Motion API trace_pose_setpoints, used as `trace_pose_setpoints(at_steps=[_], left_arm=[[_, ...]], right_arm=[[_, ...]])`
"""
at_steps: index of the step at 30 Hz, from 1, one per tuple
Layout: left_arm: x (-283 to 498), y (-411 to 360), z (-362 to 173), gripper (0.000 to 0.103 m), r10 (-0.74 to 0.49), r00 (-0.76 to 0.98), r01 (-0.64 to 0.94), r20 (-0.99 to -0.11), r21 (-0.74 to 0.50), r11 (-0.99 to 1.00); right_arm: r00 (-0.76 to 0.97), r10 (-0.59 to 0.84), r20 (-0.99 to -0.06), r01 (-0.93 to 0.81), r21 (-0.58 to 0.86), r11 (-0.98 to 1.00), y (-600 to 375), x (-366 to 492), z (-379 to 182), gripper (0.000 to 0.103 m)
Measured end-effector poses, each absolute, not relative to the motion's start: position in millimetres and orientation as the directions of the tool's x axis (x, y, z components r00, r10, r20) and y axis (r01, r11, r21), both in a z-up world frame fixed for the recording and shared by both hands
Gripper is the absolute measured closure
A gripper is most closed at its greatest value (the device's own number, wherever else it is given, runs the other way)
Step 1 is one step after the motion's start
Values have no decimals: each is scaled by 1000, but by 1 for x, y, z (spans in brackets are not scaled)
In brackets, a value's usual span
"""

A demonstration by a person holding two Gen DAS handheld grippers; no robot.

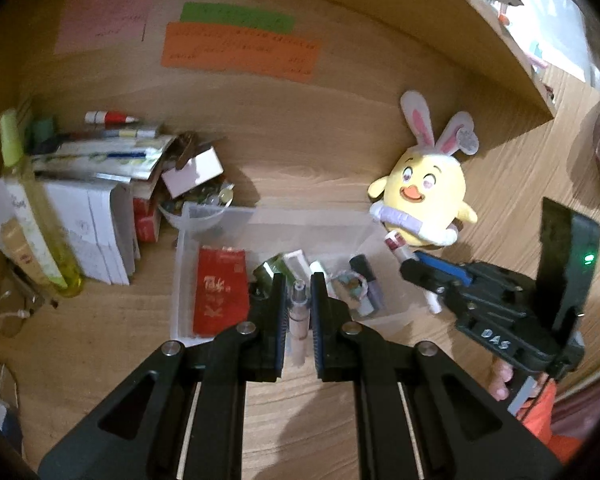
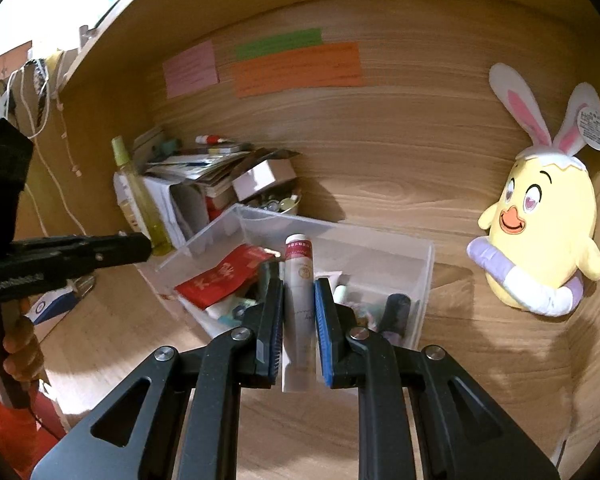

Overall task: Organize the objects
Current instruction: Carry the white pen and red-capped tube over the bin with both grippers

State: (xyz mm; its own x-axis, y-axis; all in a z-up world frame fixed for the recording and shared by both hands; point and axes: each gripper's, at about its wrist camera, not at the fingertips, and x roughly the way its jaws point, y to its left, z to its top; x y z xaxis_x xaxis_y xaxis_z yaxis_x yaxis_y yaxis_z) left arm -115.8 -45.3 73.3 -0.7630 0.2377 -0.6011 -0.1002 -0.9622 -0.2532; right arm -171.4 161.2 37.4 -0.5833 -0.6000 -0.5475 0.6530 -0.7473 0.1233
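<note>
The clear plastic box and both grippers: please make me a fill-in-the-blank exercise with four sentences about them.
1. The right gripper is shut on a white ____ with a dark red cap.
2. The left gripper holds a small beige bottle above the clear plastic ____.
3. The flat packet lying in the box is ____ in colour.
4. The yellow plush chick wears ____ ears.

Missing words: tube; box; red; rabbit

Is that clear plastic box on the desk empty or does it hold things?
It holds things. The clear plastic box contains a red envelope, a dark-capped bottle and other small cosmetics.
</note>
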Motion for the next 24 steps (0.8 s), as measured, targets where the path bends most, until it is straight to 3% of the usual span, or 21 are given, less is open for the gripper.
trace_pose_setpoints(at_steps=[15, 24], left_arm=[[-144, -37, 120, 93, 245, -801, -118, -546, -258, -959], [-181, -39, 82, 93, 262, -747, -91, -610, -297, -950]], right_arm=[[-583, -594, -555, 664, 95, -741, 147, -199, 43, 89], [-562, -547, -621, 658, 66, -750, 130, -214, 17, 89]])
